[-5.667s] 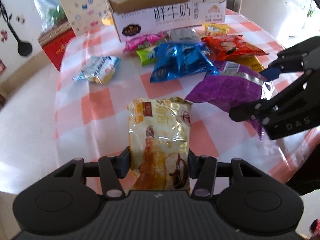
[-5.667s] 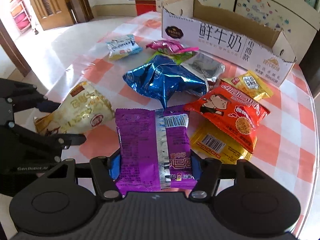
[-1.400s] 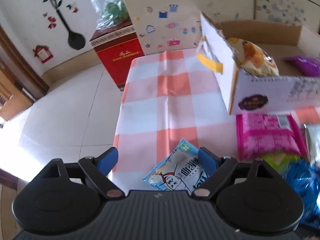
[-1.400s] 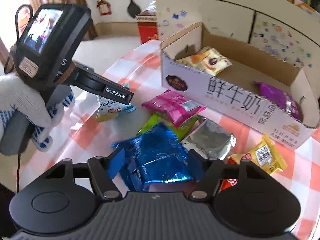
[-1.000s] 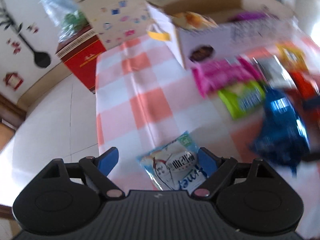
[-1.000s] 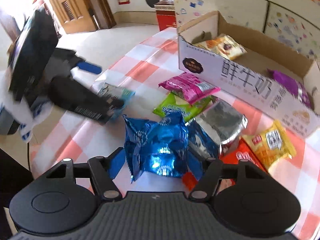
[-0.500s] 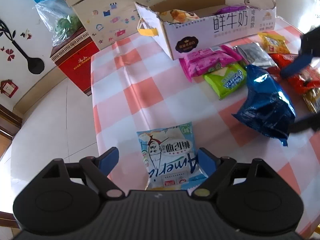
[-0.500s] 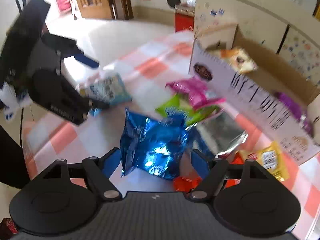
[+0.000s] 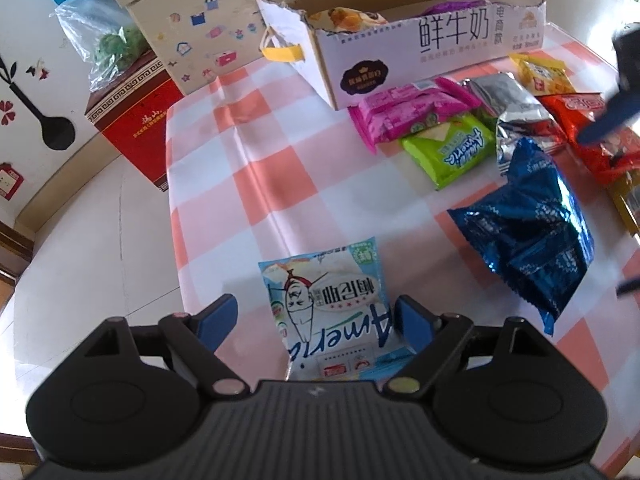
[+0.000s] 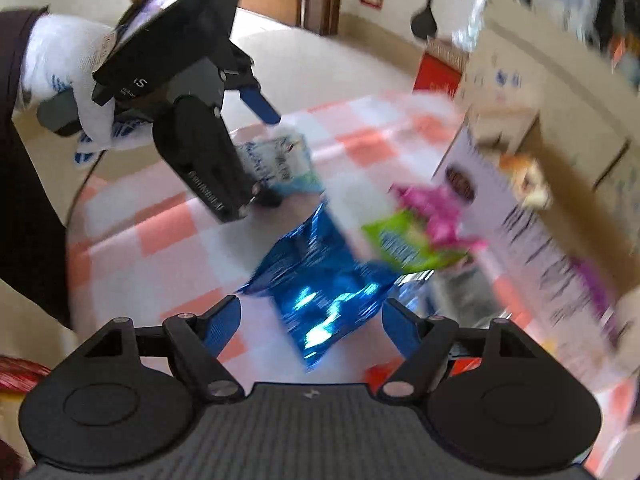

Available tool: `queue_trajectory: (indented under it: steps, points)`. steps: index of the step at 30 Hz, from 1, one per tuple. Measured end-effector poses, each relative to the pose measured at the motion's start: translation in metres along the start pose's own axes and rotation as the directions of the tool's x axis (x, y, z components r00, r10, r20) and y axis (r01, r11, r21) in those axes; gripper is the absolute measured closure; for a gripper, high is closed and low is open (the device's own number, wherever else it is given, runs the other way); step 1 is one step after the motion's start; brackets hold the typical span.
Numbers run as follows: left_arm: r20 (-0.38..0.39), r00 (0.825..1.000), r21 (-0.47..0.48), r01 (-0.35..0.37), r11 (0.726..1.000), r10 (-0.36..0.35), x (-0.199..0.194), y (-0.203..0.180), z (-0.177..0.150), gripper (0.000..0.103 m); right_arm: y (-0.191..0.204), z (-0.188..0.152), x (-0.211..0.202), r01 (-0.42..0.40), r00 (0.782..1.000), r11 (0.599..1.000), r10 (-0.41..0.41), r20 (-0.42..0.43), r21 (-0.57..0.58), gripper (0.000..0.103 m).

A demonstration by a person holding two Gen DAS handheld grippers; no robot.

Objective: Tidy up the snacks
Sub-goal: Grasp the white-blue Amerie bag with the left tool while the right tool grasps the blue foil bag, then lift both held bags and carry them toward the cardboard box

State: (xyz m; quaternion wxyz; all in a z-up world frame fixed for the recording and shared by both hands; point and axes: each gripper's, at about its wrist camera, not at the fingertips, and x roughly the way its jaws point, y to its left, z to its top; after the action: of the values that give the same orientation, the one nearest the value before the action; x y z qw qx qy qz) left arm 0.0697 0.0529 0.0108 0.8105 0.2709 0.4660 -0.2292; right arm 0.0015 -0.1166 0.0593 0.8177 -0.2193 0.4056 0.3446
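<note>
Two packets, white packet (image 9: 332,312) and blue bag (image 10: 320,284), each between spread jaws

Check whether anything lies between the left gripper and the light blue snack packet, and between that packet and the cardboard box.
Nothing visible blocks either. The light blue snack packet already lies between the open fingers of the left gripper. From there to the cardboard box only bare checkered tablecloth shows; the pink packet and green packet lie off to the right.

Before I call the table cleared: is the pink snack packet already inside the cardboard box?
No, the pink snack packet lies on the checked tablecloth just in front of the cardboard box, outside its front wall.
</note>
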Motion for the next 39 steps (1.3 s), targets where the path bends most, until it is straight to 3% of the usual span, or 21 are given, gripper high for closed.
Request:
queue_trajectory:
  steps: [3, 11, 16, 21, 26, 31, 34, 39]
  points:
    - [0.005, 1.0, -0.006, 0.013, 1.0, -0.013, 0.002, 0.001, 0.001, 0.016, -0.002, 0.005, 0.003, 0.046, 0.999, 0.996, -0.045, 0.027, -0.072, 0.014]
    - [0.009, 0.999, -0.034, 0.039, 0.999, -0.039, 0.005, 0.009, 0.002, 0.016, 0.017, 0.01, 0.029, 0.067, 0.997, 0.952, -0.077, -0.02, -0.299, 0.013]
    - [0.013, 0.999, -0.013, 0.05, 0.999, -0.049, 0.006, 0.009, 0.003, 0.016, 0.029, 0.015, 0.04, 0.093, 0.994, 0.923, -0.105, -0.011, -0.372, 0.013]
    - [0.017, 0.997, -0.021, 0.076, 0.997, -0.076, 0.008, 0.012, 0.003, 0.016, 0.028, 0.018, 0.05, 0.092, 0.993, 0.934, -0.11, -0.032, -0.346, 0.014]
    - [0.007, 0.995, -0.07, 0.099, 0.993, -0.098, 0.011, 0.017, 0.003, 0.017, 0.024, 0.019, 0.058, 0.077, 0.993, 0.956, -0.099, -0.067, -0.282, 0.023]
    - [-0.007, 0.989, -0.131, 0.149, 0.98, -0.151, 0.007, 0.018, 0.003, 0.041, 0.017, 0.018, 0.056, 0.07, 0.994, 0.975, -0.085, -0.063, -0.21, 0.034]
    - [-0.008, 0.987, -0.154, 0.159, 0.975, -0.162, 0.005, 0.017, 0.003, 0.054, 0.011, 0.017, 0.055, 0.071, 0.995, 0.986, -0.08, -0.058, -0.151, 0.035]
    - [-0.007, 0.99, -0.174, 0.138, 0.975, -0.141, 0.0, 0.017, 0.001, 0.054, 0.011, 0.017, 0.051, 0.084, 0.995, 0.99, -0.09, -0.045, -0.115, 0.035]
